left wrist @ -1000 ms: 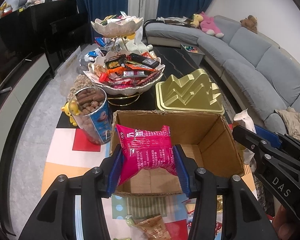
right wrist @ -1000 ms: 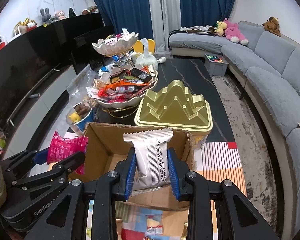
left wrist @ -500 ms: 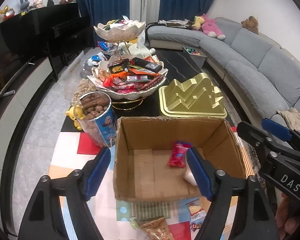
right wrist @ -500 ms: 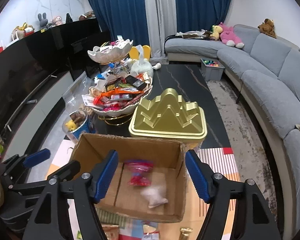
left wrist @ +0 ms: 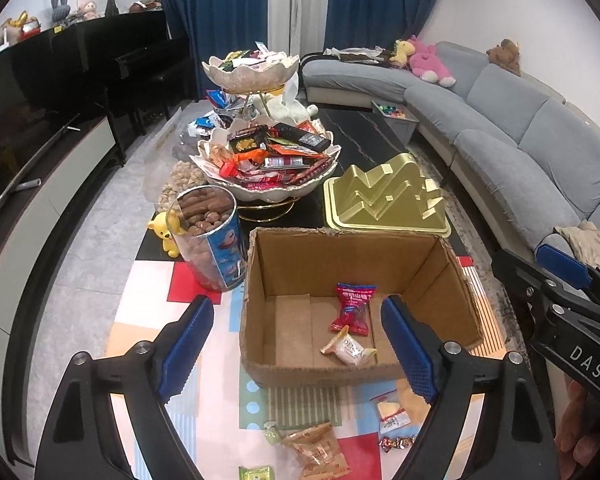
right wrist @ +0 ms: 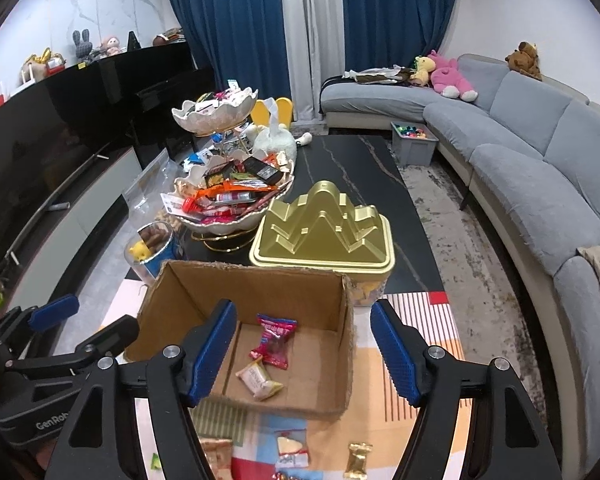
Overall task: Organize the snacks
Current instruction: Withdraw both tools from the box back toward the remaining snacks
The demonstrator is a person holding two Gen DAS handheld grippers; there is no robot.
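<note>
An open cardboard box (left wrist: 332,256) stands on the colourful mat, straight ahead of both grippers. On its floor lie a pink snack packet (left wrist: 354,310) (right wrist: 275,338) and a white packet (left wrist: 348,350) (right wrist: 258,378). My left gripper (left wrist: 294,312) hovers above the box's near edge; its jaws are opening and grip nothing. My right gripper (right wrist: 302,312) hangs over the same box, open and empty. Each gripper shows at the edge of the other's view: the right gripper (left wrist: 560,280) and the left gripper (right wrist: 60,320).
Behind the box stand a gold mountain-shaped tin (left wrist: 384,204), a two-tier bowl stand (left wrist: 268,196) heaped with snacks, and a clear tub (left wrist: 210,240) of brown snacks. Several loose packets (left wrist: 316,448) lie on the mat before the box. A grey sofa (left wrist: 520,132) curves along the right.
Both grippers opened. The left let go of the pink packet and the right of the white one; both packets now lie in the box. Both hands drew back and up slightly.
</note>
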